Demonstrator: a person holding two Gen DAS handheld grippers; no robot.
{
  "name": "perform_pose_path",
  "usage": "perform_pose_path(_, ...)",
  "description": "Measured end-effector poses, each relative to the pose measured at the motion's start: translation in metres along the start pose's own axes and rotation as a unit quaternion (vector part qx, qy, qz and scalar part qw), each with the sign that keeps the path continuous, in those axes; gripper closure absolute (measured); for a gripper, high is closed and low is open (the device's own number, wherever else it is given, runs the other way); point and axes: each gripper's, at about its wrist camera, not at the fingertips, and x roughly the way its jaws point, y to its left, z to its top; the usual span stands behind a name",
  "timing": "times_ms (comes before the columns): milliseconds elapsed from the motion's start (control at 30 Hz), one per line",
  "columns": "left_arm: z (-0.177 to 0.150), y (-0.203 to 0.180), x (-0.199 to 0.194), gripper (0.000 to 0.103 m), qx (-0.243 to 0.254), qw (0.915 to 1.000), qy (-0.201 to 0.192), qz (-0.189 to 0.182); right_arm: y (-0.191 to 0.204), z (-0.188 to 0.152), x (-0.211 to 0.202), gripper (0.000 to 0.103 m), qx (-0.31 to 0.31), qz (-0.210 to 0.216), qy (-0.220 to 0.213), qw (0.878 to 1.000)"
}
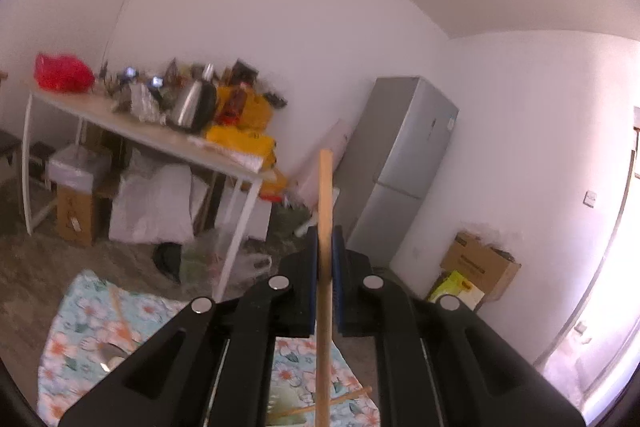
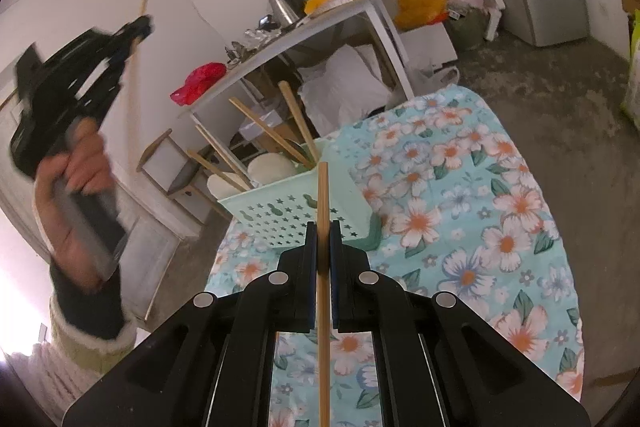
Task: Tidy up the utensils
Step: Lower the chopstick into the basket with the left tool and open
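Observation:
My left gripper (image 1: 325, 239) is shut on a wooden chopstick (image 1: 325, 195) and held high, pointing at the room. In the right wrist view the left gripper (image 2: 140, 25) is raised at the left with its chopstick (image 2: 136, 39). My right gripper (image 2: 323, 231) is shut on another wooden chopstick (image 2: 322, 195), just in front of a mint green basket (image 2: 288, 211). The basket holds several chopsticks (image 2: 296, 119) and white spoons (image 2: 272, 167). More utensils lie on the floral cloth below: a chopstick (image 1: 320, 405) and a spoon (image 1: 112, 351).
The floral cloth (image 2: 460, 207) covers the work table. A white table (image 1: 160, 143) piled with a kettle (image 1: 192, 107), bags and clutter stands behind. A grey fridge (image 1: 404, 163) and cardboard boxes (image 1: 480, 263) stand at the right wall.

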Motion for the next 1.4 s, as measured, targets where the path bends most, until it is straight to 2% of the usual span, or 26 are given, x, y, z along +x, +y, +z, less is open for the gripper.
perform_pose_path(200, -0.007, 0.000, 0.040, 0.097, 0.020, 0.9995, 0.013, 0.021, -0.014, -0.001, 0.006, 0.099, 0.012, -0.007, 0.006, 1.000)
perform_pose_path(333, -0.018, 0.009, 0.052, 0.097, 0.019, 0.9988, 0.026, 0.036, -0.020, -0.002, 0.010, 0.099, 0.018, -0.009, 0.012, 1.000)
perform_pose_path(533, -0.016, 0.011, 0.030, 0.097, 0.011, 0.9991, 0.012, 0.038, -0.023, -0.002, 0.011, 0.099, 0.021, -0.010, 0.014, 1.000)
perform_pose_path(667, -0.006, 0.000, 0.002, 0.097, 0.040, 0.9984, 0.005, 0.040, -0.023, -0.002, 0.011, 0.099, 0.020, -0.010, 0.015, 1.000)
perform_pose_path(800, -0.014, -0.012, -0.016, 0.097, 0.081, 0.9954, 0.022, 0.045, -0.020, -0.002, 0.011, 0.099, 0.018, -0.010, 0.017, 1.000)
perform_pose_path(1000, -0.032, -0.006, -0.005, 0.097, 0.098, 0.9918, 0.047, 0.067, -0.014, -0.003, 0.007, 0.099, 0.013, -0.013, 0.013, 1.000)
perform_pose_path(1233, -0.054, -0.002, 0.012, 0.097, 0.116, 0.9874, 0.059, 0.089, -0.012, -0.003, 0.000, 0.099, 0.010, -0.020, 0.008, 1.000)
perform_pose_path(1400, -0.067, 0.004, 0.021, 0.097, 0.116, 0.9860, 0.076, 0.093, -0.013, -0.003, -0.004, 0.099, 0.010, -0.023, 0.007, 1.000)
